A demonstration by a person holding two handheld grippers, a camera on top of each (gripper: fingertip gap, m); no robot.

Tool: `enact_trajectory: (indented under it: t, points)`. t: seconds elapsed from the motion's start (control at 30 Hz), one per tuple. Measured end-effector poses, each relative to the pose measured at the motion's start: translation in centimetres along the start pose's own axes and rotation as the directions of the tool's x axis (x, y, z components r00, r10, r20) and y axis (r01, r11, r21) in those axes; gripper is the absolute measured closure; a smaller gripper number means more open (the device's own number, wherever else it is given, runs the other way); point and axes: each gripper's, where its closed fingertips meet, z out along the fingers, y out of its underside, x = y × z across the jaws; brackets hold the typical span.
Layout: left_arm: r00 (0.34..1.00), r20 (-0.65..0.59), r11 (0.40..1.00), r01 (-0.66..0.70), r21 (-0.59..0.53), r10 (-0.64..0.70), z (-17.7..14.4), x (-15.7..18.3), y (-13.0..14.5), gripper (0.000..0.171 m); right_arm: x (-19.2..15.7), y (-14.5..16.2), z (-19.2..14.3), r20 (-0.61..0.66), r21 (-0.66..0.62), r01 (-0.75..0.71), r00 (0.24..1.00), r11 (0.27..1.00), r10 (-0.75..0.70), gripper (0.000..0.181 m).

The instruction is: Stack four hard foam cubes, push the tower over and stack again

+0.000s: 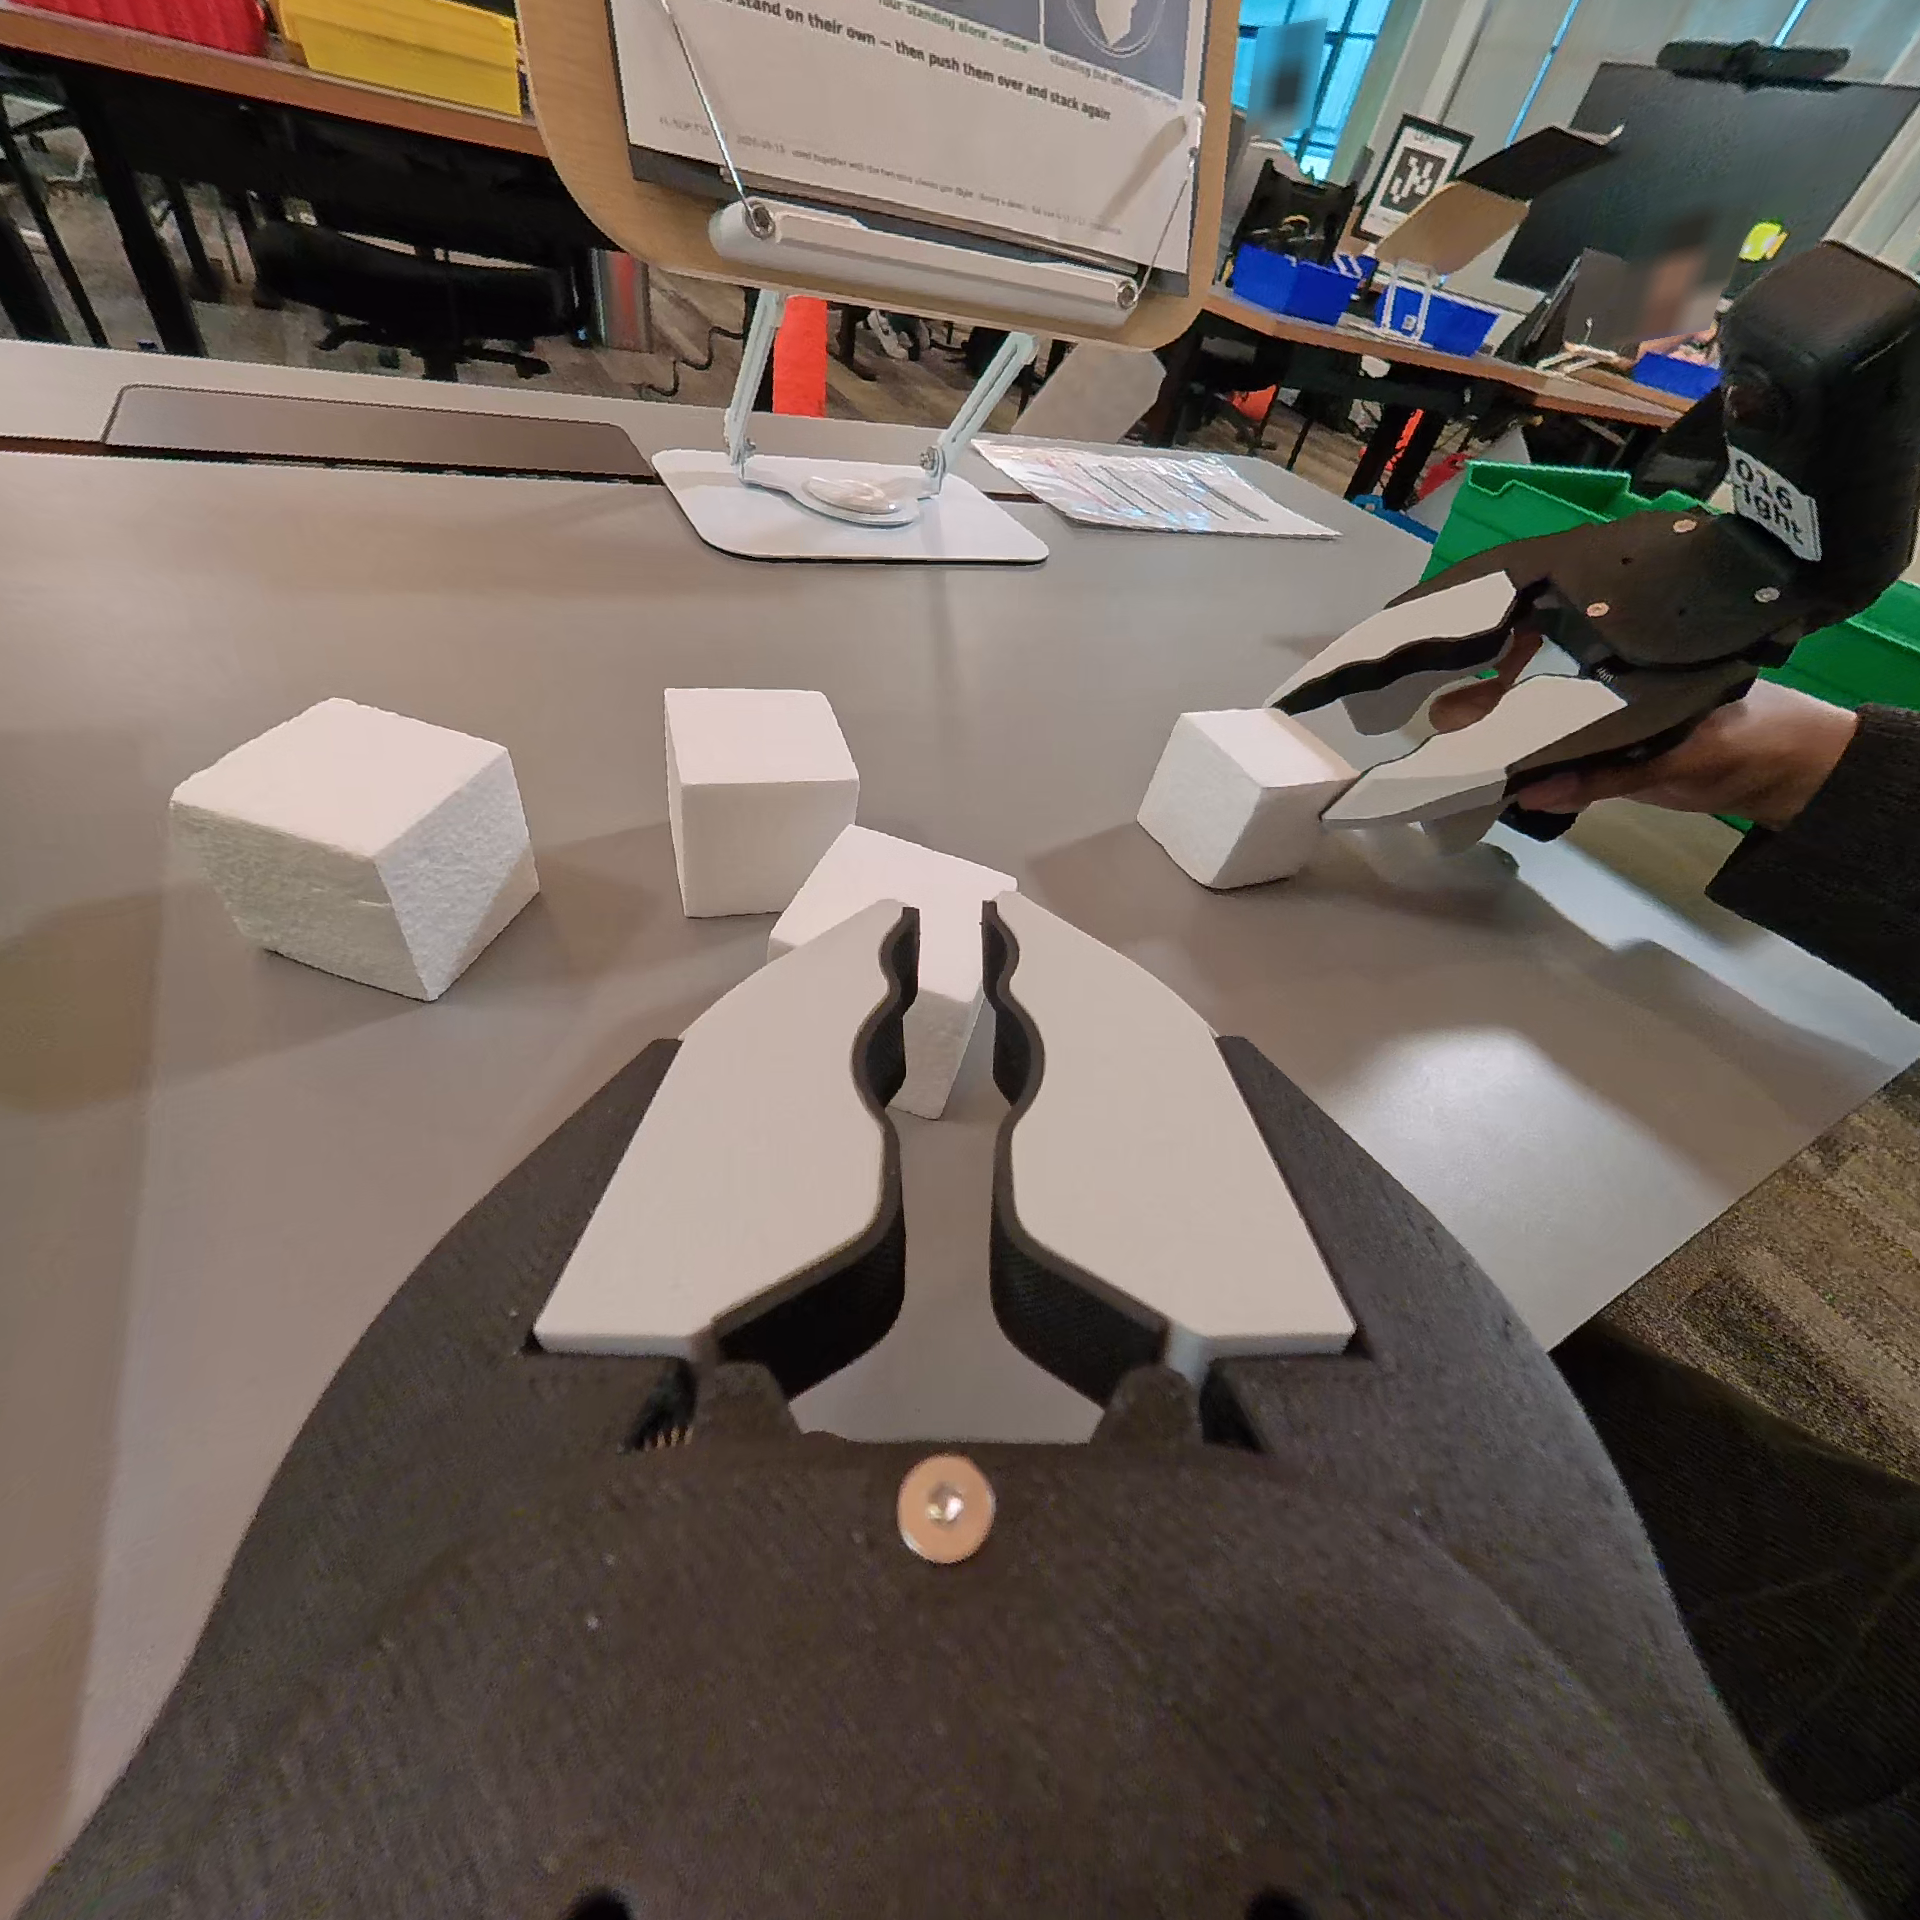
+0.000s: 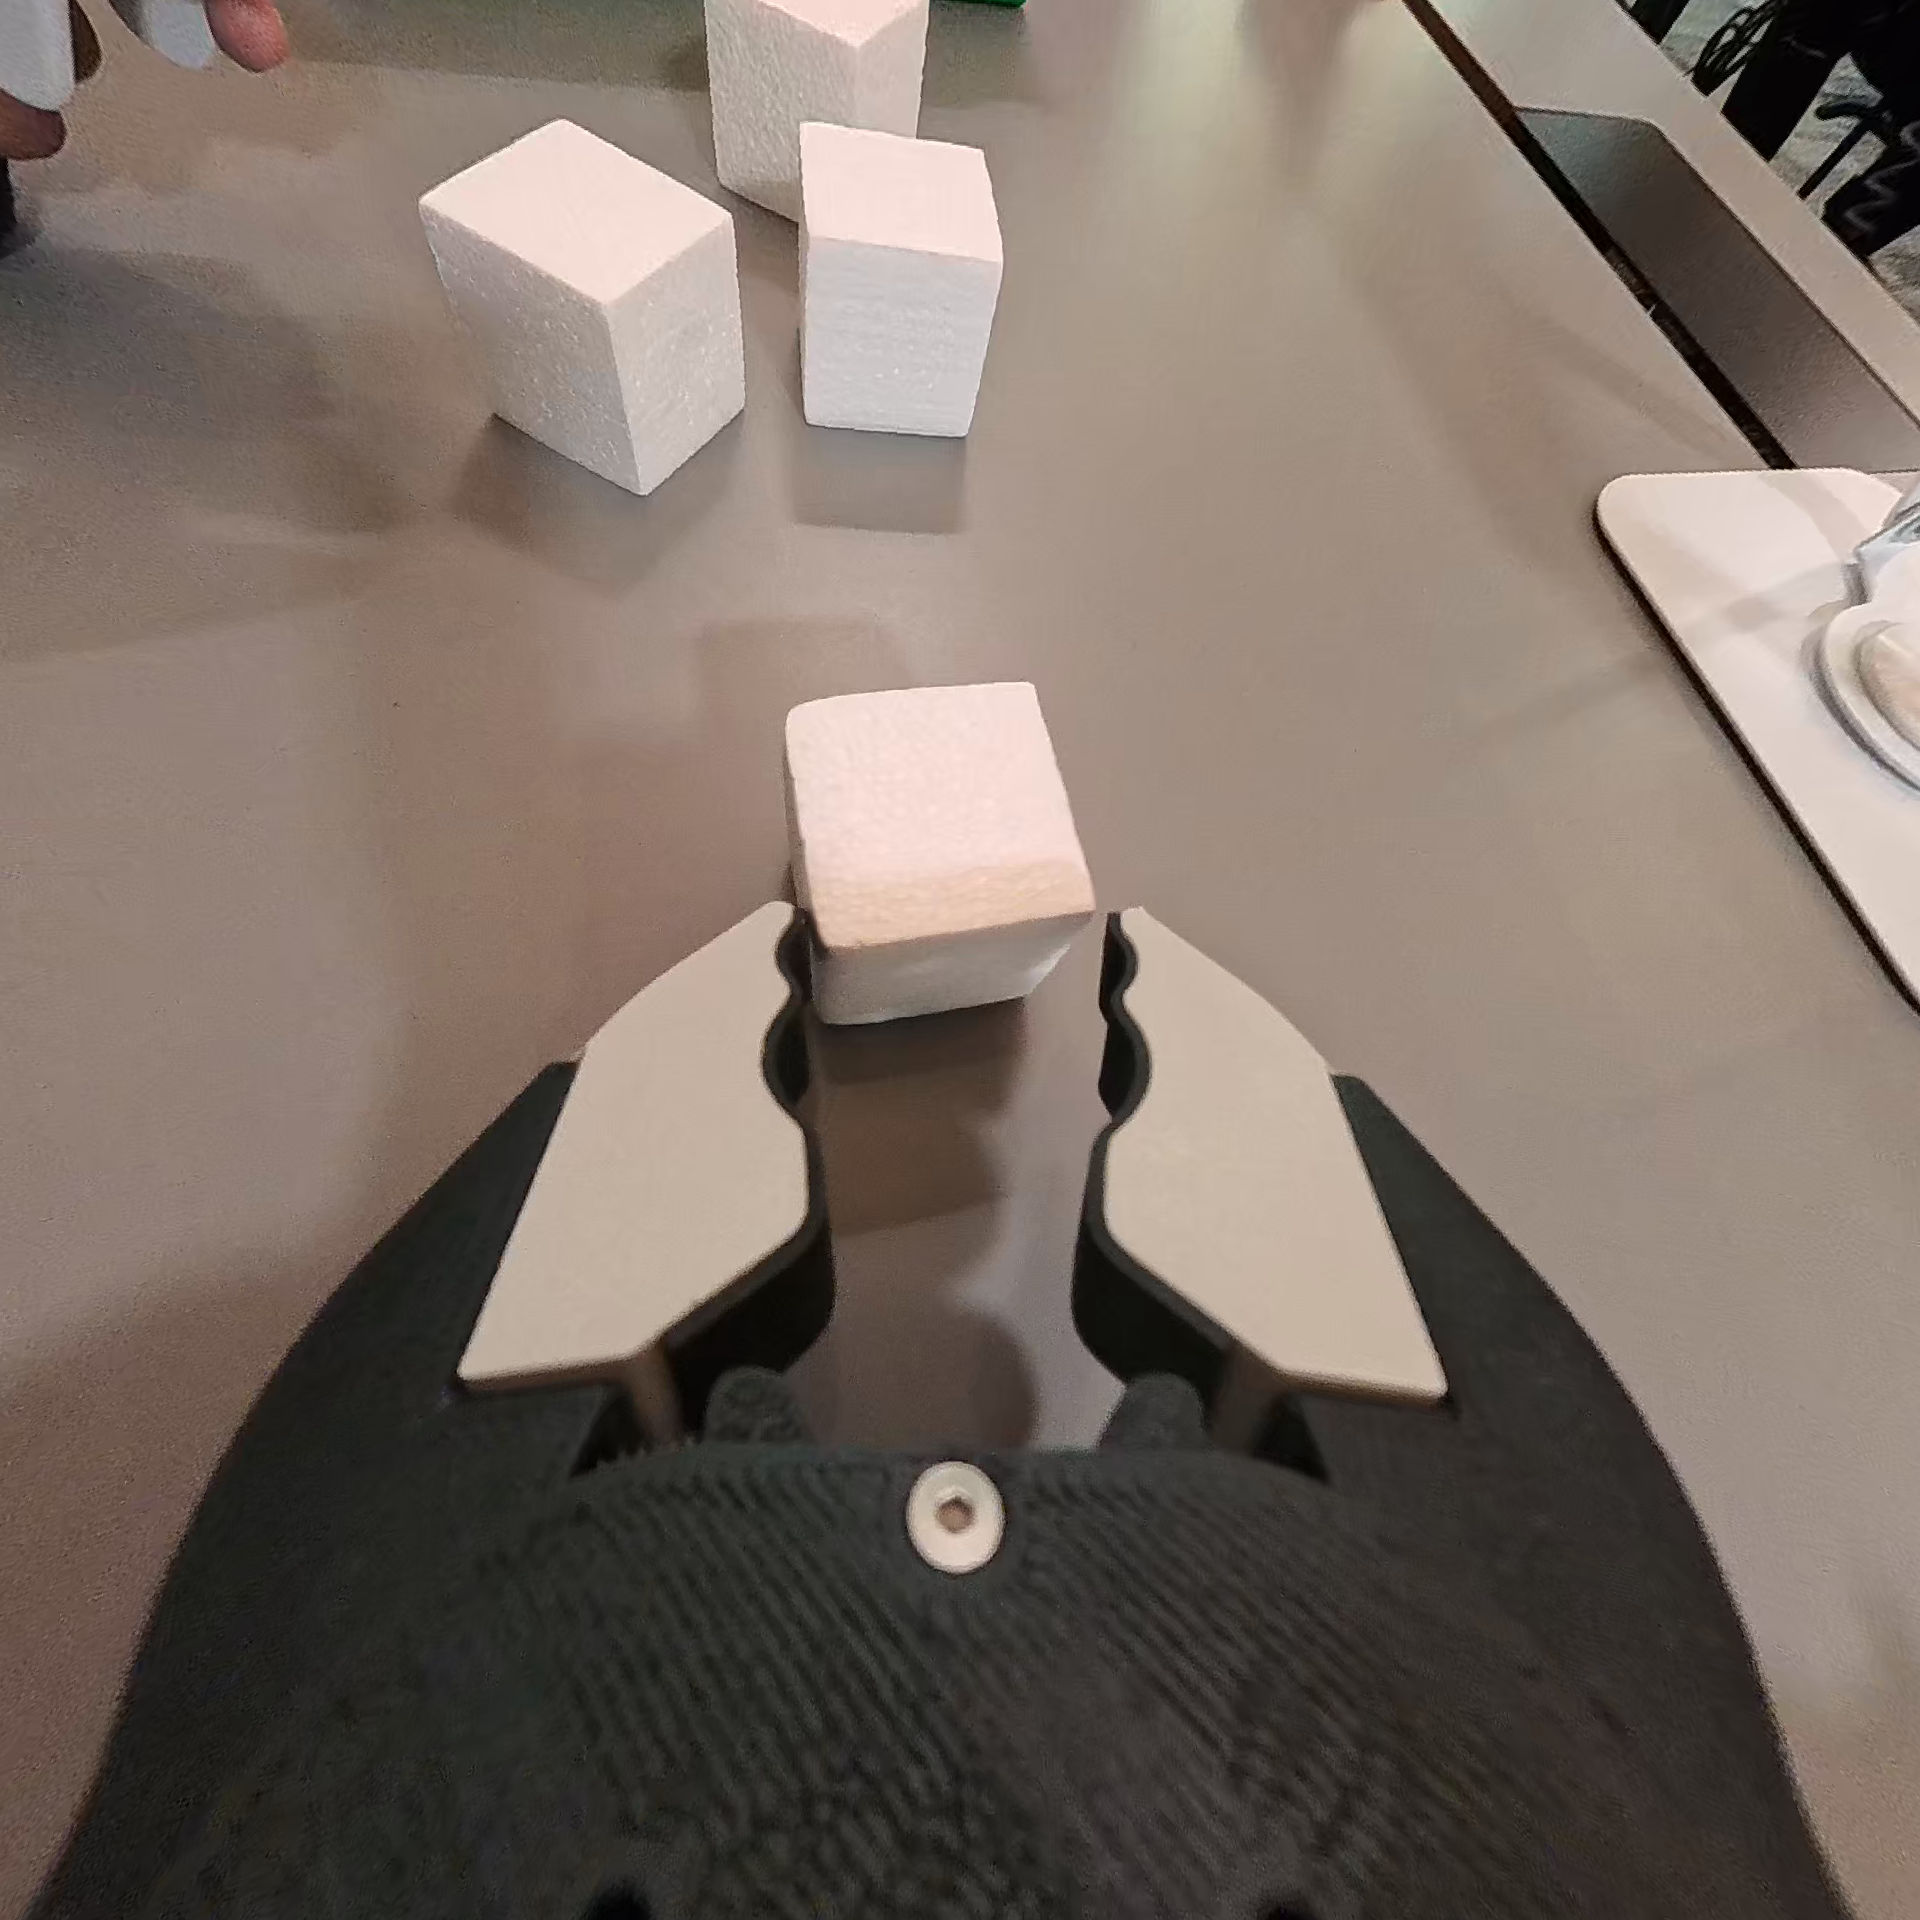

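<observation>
The left tongs (image 1: 951,914) are clenched on a white foam block (image 1: 940,1023) at frame centre, its lower corner touching the grey tabletop (image 1: 1351,1091). The right tongs (image 2: 951,925) are released, their tips flanking a second foam block (image 2: 930,821) resting on the tabletop. Two more foam blocks (image 2: 587,301) (image 2: 899,281) stand near each other toward the upper left, with a taller block (image 2: 810,94) behind them. A white stand base (image 2: 1745,613) lies at right.
</observation>
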Motion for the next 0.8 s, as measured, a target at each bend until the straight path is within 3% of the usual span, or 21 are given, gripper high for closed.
enact_trajectory:
  t: [0.8]
  points:
    - [1.0,0.02,1.0,0.012,0.009,-0.012,-0.06,-0.43,-0.18,0.161,0.01,-0.44,-0.16,-0.006,0.014,-0.014,1.0,1.0,0.014,0.121]
